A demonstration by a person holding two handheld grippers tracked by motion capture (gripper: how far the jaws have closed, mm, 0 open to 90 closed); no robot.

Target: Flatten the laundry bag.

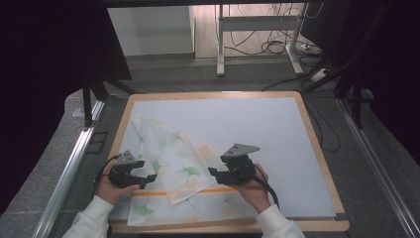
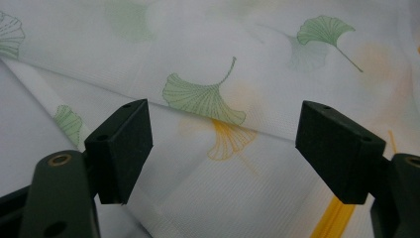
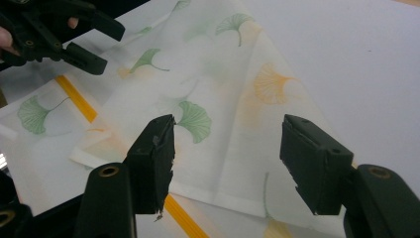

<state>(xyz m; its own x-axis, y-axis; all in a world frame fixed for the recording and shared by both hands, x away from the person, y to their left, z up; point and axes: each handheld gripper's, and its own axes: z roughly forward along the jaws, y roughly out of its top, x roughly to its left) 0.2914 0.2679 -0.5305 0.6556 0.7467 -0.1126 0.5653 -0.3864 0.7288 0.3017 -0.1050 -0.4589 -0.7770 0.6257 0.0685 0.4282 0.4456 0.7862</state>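
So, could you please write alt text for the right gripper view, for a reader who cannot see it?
The right gripper stands with open jaws above a folded white cloth printed with green and orange ginkgo leaves, nothing held between them. The cloth lies on a pale mat. At the upper left, the left gripper hovers over the cloth's far side.

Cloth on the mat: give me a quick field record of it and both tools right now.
cloth: white with ginkgo leaf print and an orange stripe, lying partly folded on the mat, one layer turned over another
mat: pale sheet on a wood-edged table
left tool: open, at the cloth's left edge, nothing between the jaws
right tool: open, at the folded layer's right edge, nothing gripped
hands: left hand, right hand, each holding its tool
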